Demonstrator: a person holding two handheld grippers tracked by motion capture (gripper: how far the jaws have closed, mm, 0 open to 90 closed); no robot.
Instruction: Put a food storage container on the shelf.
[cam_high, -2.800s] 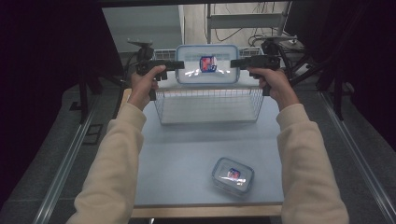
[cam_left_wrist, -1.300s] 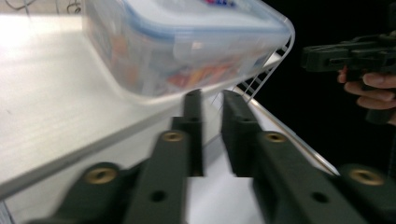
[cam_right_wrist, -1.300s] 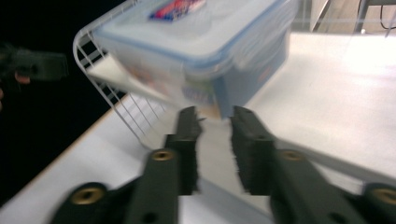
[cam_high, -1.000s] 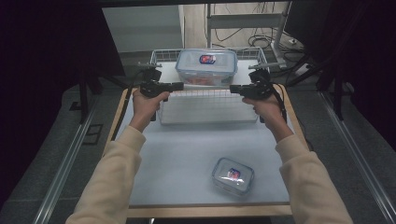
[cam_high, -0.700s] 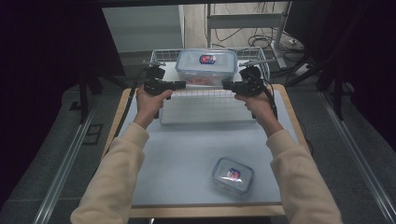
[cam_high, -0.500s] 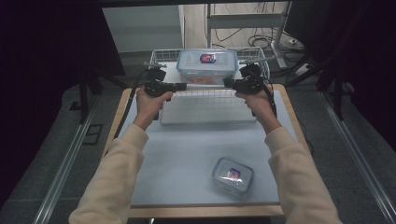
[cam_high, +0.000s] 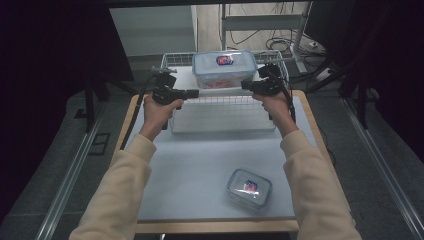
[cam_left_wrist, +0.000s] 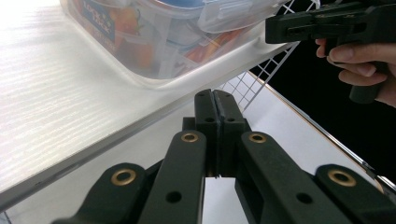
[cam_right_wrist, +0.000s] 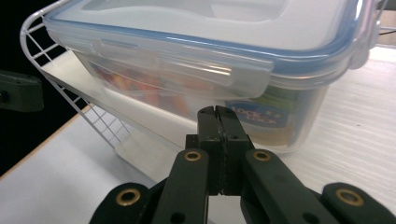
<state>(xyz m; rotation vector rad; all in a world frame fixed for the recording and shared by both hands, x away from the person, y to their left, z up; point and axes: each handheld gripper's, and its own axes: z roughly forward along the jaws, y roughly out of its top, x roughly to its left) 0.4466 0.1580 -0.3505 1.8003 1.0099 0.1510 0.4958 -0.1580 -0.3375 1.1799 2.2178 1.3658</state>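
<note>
The large lidded container (cam_high: 224, 68) was seen on the wire rack's shelf (cam_high: 220, 115) at twelve o'clock of the bench (cam_high: 200, 165). The left gripper (cam_high: 192, 93) and right gripper (cam_high: 246, 85) flanked it, jaws clenched empty. Both should be opened and pressed evenly on opposite walls.

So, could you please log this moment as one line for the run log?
large container: on wire basket shelf | left gripper: shut, empty | right gripper: shut, empty | small container: on table
</note>
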